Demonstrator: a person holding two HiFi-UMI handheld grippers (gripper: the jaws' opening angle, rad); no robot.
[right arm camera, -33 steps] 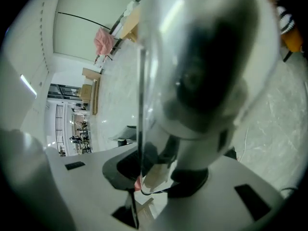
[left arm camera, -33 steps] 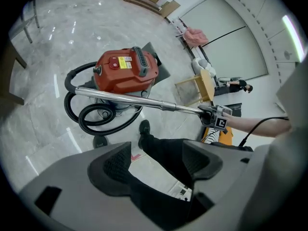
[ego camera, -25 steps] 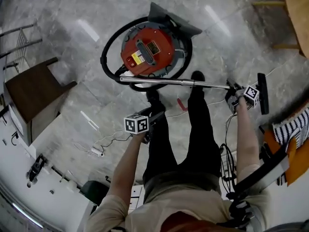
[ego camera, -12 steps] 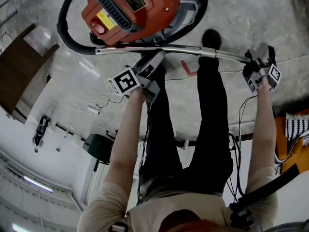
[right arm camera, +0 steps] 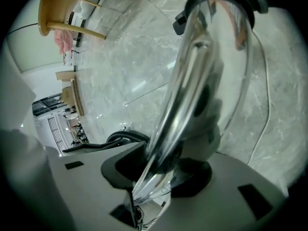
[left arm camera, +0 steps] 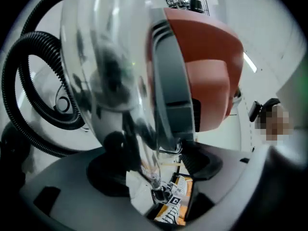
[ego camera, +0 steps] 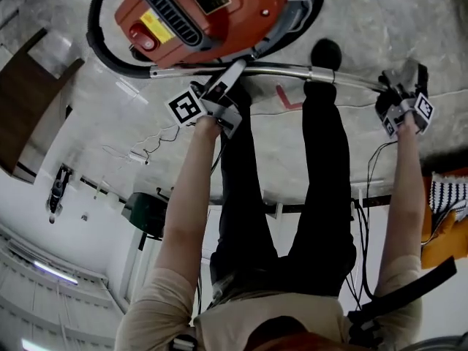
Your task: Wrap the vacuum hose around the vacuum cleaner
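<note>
A red vacuum cleaner [ego camera: 201, 9] stands on the floor with its black ribbed hose [ego camera: 102, 46] looped round it. The chrome wand [ego camera: 292, 70] lies level in front of it. My left gripper [ego camera: 235, 70] reaches the wand beside the canister. Its jaws have just been closing, with the wand [left arm camera: 110, 81] between them and a gap still at one pad; the left gripper [left arm camera: 154, 150] is open. The red body [left arm camera: 211, 81] and the hose [left arm camera: 29, 105] lie behind. My right gripper [ego camera: 395, 93] is shut on the wand's far end [right arm camera: 202, 71], with the pads [right arm camera: 125, 170] pressing on it.
The person's legs [ego camera: 322, 181] stand just behind the wand. A dark wooden table [ego camera: 25, 115] is at the left, thin cables [ego camera: 146, 148] trail on the marble floor, and a dark bin [ego camera: 146, 214] sits nearer. A striped orange thing [ego camera: 446, 203] lies at the right.
Both grippers have come down toward the floor. The left one swung from in front of the legs up to the wand by the canister. The right one kept its hold on the wand.
</note>
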